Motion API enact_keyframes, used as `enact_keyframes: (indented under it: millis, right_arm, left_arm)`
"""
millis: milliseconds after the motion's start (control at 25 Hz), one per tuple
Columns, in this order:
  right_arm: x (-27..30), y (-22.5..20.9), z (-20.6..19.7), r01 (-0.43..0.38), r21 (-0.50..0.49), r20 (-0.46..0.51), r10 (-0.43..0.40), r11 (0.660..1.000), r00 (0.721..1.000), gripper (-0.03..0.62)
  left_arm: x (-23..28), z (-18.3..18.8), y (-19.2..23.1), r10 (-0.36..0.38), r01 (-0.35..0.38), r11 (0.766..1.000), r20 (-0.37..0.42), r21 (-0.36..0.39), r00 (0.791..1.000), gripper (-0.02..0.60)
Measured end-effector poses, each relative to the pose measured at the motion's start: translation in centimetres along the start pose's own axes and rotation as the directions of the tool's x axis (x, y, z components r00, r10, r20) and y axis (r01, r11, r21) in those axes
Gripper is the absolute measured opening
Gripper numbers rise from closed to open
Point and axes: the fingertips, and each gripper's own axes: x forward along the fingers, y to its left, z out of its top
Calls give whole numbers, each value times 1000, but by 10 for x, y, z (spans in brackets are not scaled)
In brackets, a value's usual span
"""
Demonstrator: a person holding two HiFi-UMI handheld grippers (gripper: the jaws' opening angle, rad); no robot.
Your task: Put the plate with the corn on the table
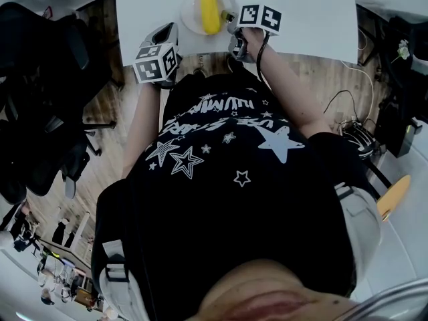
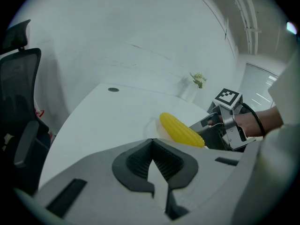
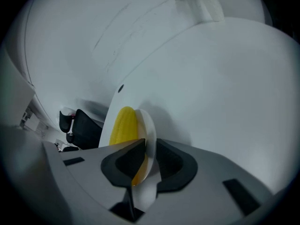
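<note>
Head view: table (image 1: 307,19) across the far side, with plate (image 1: 190,15) close to its near edge and corn (image 1: 209,10) lying on top. Right gripper (image 1: 231,23) at the plate's right rim. Left gripper (image 1: 166,32) just left of the plate, apart from it, at the table's near edge.

Left gripper view: jaws closed, tips meeting, nothing between. Beyond them and to the right, corn (image 2: 180,129) on the plate (image 2: 157,125), low over the table (resting or just above, hard to tell). Farther right, the right gripper (image 2: 213,125), held in a hand (image 2: 262,121). Chair (image 2: 21,78) at far left.

Right gripper view: jaws narrow, clamped on the plate's (image 3: 149,125) rim, one pad on each face. Plate seen edge-on, corn (image 3: 123,125) on its left side, white table (image 3: 211,102) behind, chair (image 3: 86,128) farther left.
</note>
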Motion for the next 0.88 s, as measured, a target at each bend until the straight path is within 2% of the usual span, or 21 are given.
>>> enact_keyframes:
  millis: [320, 880]
  right_arm:
    - [-5, -6, 7, 156, -90, 49, -153, 984, 987, 78]
    - [-25, 1, 0, 170, -42, 143, -163, 984, 976, 67]
  left_arm:
    - [-7, 5, -2, -27, 26, 999, 12, 37, 1000, 5]
    - [-21, 5, 18, -78, 77, 996, 43, 37, 996, 5]
